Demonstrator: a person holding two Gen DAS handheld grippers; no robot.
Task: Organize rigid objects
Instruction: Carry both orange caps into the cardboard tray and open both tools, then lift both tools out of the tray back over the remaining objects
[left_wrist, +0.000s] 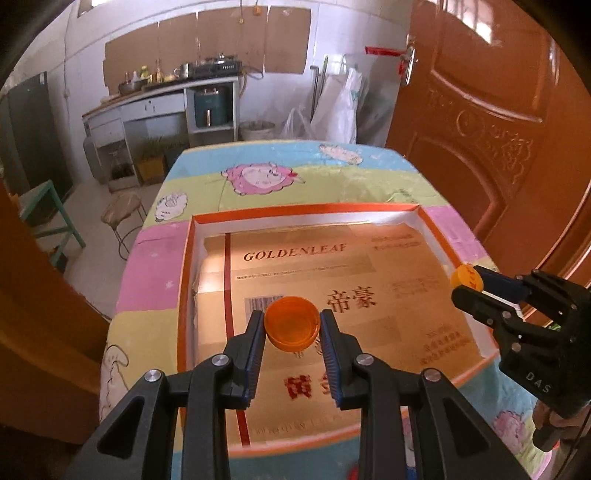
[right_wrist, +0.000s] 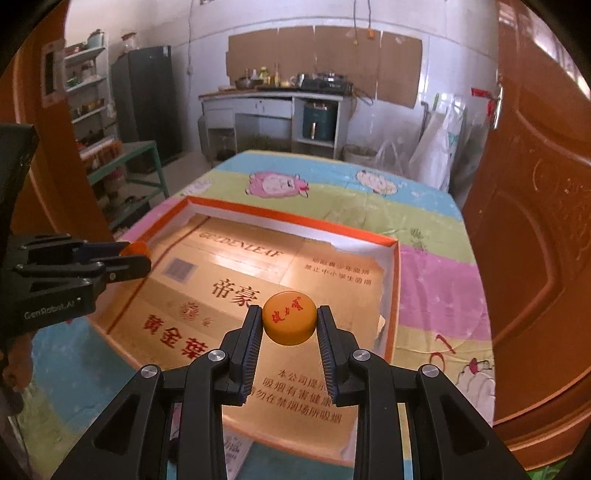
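My left gripper (left_wrist: 292, 324) is shut on an orange bottle cap (left_wrist: 291, 323) with its hollow side toward the camera, above the near middle of a shallow orange-rimmed cardboard box (left_wrist: 186, 273). My right gripper (right_wrist: 290, 322) is shut on a second orange cap (right_wrist: 290, 323) with red characters on top, over the same box (right_wrist: 393, 295). In the left wrist view the right gripper (left_wrist: 466, 283) shows at the box's right rim with its cap (left_wrist: 467, 279). In the right wrist view the left gripper (right_wrist: 135, 256) hangs at the box's left side, its cap (right_wrist: 135, 248) partly hidden.
The box lies on a table under a pastel cartoon-sheep cloth (left_wrist: 258, 177). A brown wooden door (left_wrist: 498, 129) stands close on the right. A stool (left_wrist: 123, 210) and a green bench (left_wrist: 48, 206) sit to the left, a kitchen counter (left_wrist: 159, 96) at the back.
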